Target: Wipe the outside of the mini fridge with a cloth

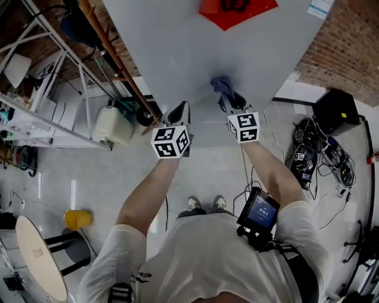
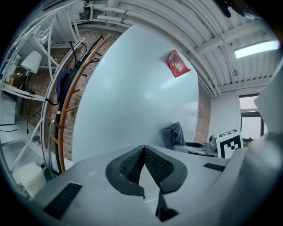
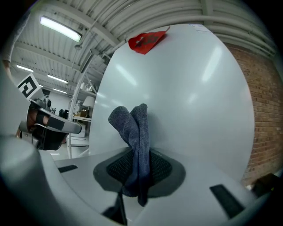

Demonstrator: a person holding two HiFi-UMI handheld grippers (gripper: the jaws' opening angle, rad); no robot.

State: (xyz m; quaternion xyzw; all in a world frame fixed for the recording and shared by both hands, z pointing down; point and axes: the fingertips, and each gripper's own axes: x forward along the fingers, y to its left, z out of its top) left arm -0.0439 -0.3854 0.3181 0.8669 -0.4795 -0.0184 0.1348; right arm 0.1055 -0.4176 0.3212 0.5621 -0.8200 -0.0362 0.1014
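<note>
Right gripper view | right gripper (image 3: 139, 155) clamped on cloth (image 3: 132, 127) against mini fridge (image 3: 194, 97); left gripper (image 2: 143, 148) closed, empty

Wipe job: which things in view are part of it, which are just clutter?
In the job: cloth, clamped in right gripper; fridge.
Lying about: yellow tub, round table, floor cables, white canister.

My right gripper (image 1: 228, 102) has the blue cloth (image 1: 221, 84) bunched at its tip, against the pale mini fridge (image 1: 177, 47) face. My left gripper (image 1: 177, 112) is level with it, nose near the same panel. Red sticker (image 1: 237, 10) at the frame's top edge. Yellow cup (image 1: 77, 219) on the floor left, cables (image 1: 314, 157) right.
</note>
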